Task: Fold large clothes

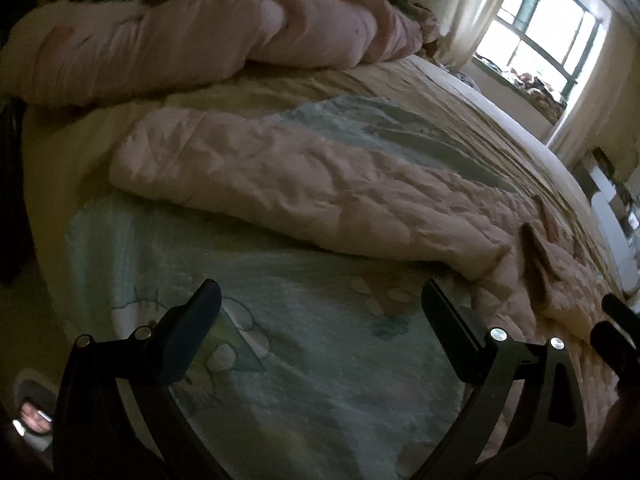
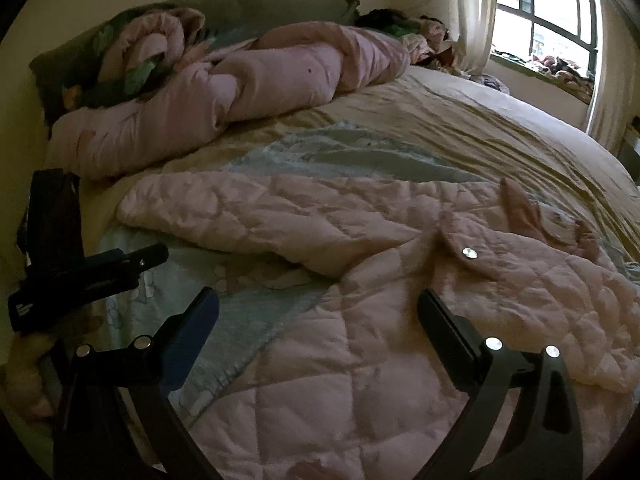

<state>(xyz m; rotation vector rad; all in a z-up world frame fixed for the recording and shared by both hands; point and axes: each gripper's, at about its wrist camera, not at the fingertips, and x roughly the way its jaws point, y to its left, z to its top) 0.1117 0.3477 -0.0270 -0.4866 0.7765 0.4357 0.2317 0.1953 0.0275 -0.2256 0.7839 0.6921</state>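
Observation:
A large pink quilted jacket [image 2: 360, 320] lies spread on the bed, one sleeve [image 2: 248, 216] stretched out to the left, a silver snap [image 2: 469, 253] near its collar. The sleeve also shows in the left wrist view [image 1: 280, 184]. My left gripper [image 1: 320, 304] is open and empty, hovering over a light blue blanket [image 1: 304, 360] just below the sleeve. My right gripper [image 2: 318, 312] is open and empty, hovering over the jacket's body. The left gripper shows at the left edge of the right wrist view [image 2: 92, 272].
A bunched pink duvet [image 2: 224, 96] and a green pillow [image 2: 240, 8] lie at the head of the bed. A beige sheet [image 2: 460, 128] covers the mattress. A bright window [image 2: 548, 8] with curtains is at the far right. A slippered foot [image 1: 34, 412] stands on the floor.

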